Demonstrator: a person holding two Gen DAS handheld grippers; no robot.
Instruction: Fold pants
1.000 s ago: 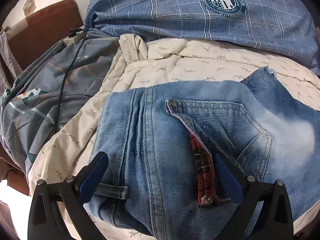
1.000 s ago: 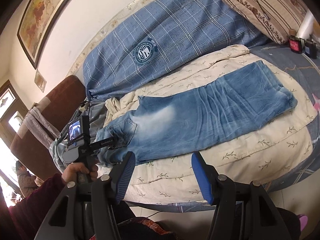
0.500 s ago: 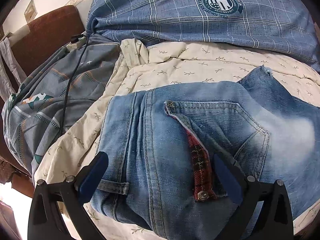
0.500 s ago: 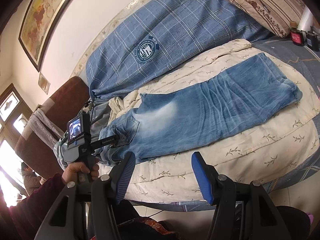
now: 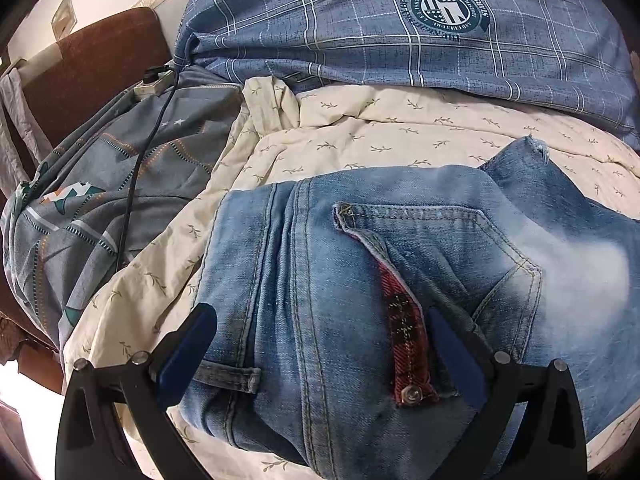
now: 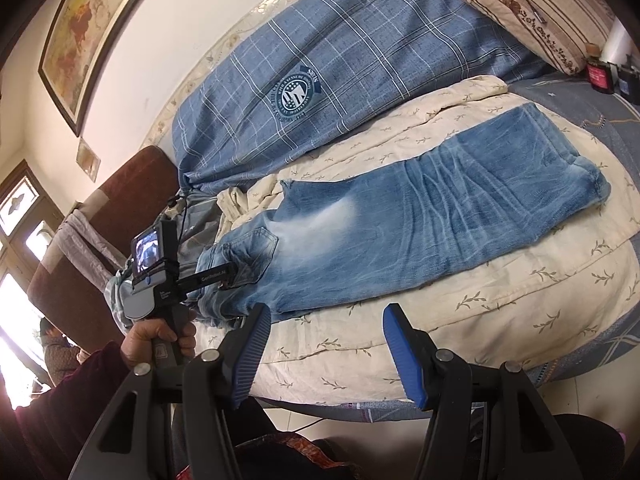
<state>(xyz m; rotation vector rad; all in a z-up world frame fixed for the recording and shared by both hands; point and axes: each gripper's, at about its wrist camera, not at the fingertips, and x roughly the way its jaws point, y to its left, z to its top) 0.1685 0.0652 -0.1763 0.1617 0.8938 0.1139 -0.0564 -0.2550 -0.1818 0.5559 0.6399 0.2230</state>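
- The bed [image 6: 500, 320] is carrying a cream, leaf-printed quilt [image 6: 400, 332], with a blue plaid duvet [image 6: 340, 60] bunched along the wall behind it and a striped pillow [image 6: 532, 4] sitting at the far corner.
- The pants [image 6: 420, 216], faded blue jeans, are lying lengthwise on the quilt, already doubled leg over leg; the hems are resting toward the pillow end and the waist toward the brown headboard [image 6: 80, 240].
- Compared with a second ago, the jeans are lying in the same flat shape. Only the framing is differing: the right wrist view is now showing the hems a little farther from its edge, and the left wrist view is showing slightly more quilt above the waistband.
- The left hand-held gripper [image 5: 320, 348], held in the person's left hand [image 6: 160, 336], is hovering at the waist. Its jaws are standing apart, straddling the back pocket [image 5: 440, 264] and the red plaid flap [image 5: 408, 344]; whether the pads are touching denim cannot be told.
- The right hand-held gripper [image 6: 324, 356] is standing released and empty, off the near edge of the bed, well apart from the jeans.
- Judgement: with no cloth displaced, the crosswise fold appears not yet begun; the waist grasp is probably the step in hand.
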